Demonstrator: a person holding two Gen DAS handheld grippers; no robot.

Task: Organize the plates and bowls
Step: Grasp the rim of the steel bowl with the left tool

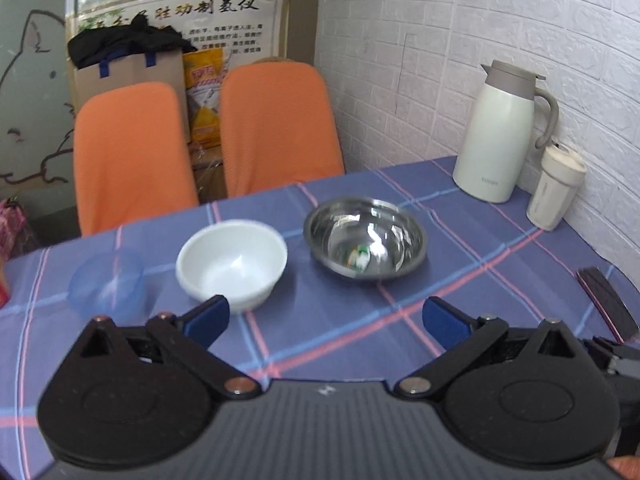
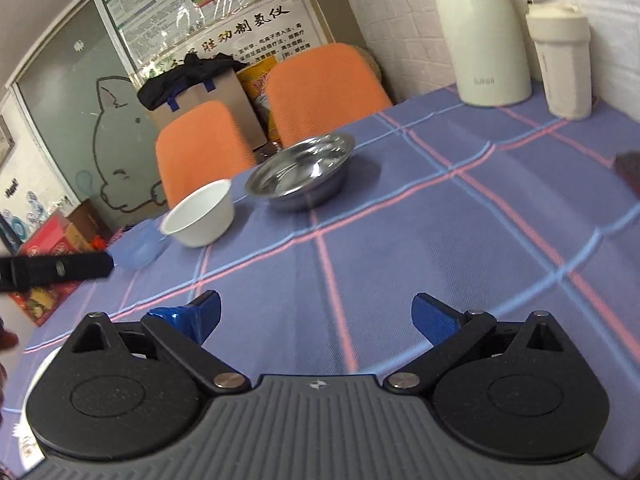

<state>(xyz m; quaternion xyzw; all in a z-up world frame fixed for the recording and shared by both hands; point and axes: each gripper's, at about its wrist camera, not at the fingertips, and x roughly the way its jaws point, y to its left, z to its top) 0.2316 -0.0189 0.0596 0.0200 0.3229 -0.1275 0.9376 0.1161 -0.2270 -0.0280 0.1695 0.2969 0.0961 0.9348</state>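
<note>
Left gripper (image 1: 326, 320): jaws spread wide, holding nothing, above the blue plaid tablecloth (image 1: 460, 280). Directly ahead of its left fingertip stands the white round bowl (image 1: 232, 262); the translucent blue plastic bowl (image 1: 107, 280) sits further left, just beside it. Ahead and slightly right rests the shiny stainless-steel bowl (image 1: 365, 238), apart from the white one. Right gripper (image 2: 316, 316): jaws likewise spread, empty. All three bowls lie ahead and to its left. A cream thermal jug (image 2: 480, 36) and a lidded cream tumbler (image 2: 562, 60) stand far ahead to its right.
</note>
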